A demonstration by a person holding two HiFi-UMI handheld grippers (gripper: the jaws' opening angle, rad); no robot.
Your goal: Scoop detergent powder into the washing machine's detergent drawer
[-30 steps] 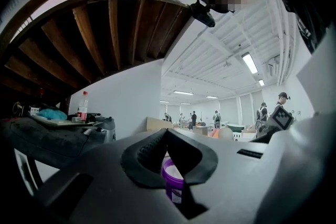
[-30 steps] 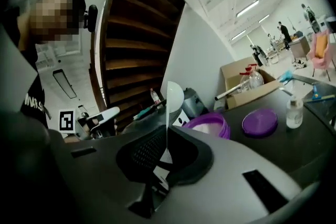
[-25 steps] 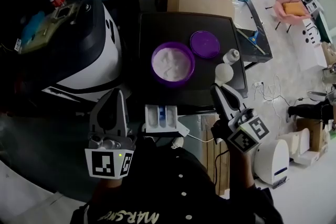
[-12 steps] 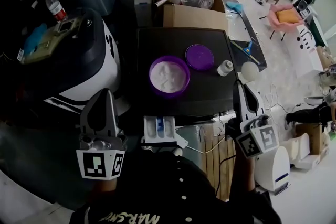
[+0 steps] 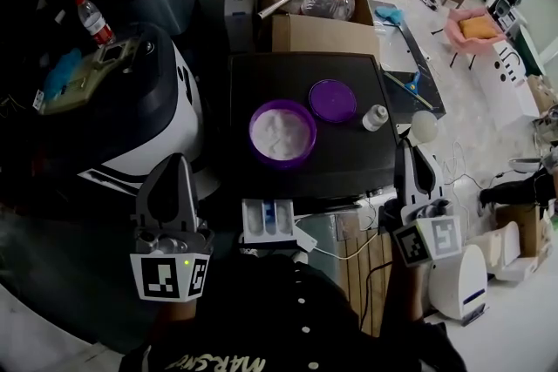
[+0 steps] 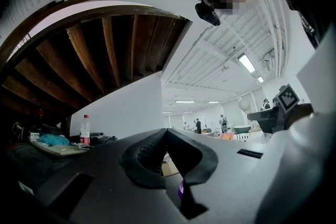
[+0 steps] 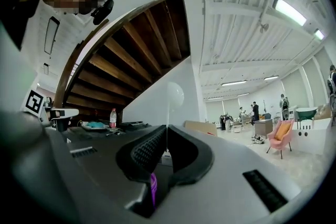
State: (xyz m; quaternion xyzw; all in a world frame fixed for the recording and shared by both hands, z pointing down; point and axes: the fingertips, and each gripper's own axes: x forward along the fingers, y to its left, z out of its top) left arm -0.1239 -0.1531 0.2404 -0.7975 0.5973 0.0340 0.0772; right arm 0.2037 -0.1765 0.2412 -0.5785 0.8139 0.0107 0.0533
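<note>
- Purple bowl [image 5: 282, 133]: full of white detergent powder; stands on the black washing machine top [image 5: 261, 78].
- Purple lid [image 5: 333, 99]: lies flat just right of the bowl; a small white bottle [image 5: 375, 117] stands further right.
- Detergent drawer [image 5: 268, 218]: pulled out, in front of the bowl.
- Cardboard box [image 5: 324, 32]: behind the bowl, holds a clear plastic jug [image 5: 328, 0].
- Right gripper [image 5: 408, 151]: right of the bowl, jaws clamped on the thin handle of a white scoop [image 5: 424, 127].
- Left gripper [image 5: 173, 163]: front-left of the bowl, jaws pressed together, nothing between them.

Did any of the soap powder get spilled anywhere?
No spill shows. The powder sits inside the purple bowl, its lid lies off beside it, and the drawer is pulled out. The right claw holds the spoon beside the washing machine.
</note>
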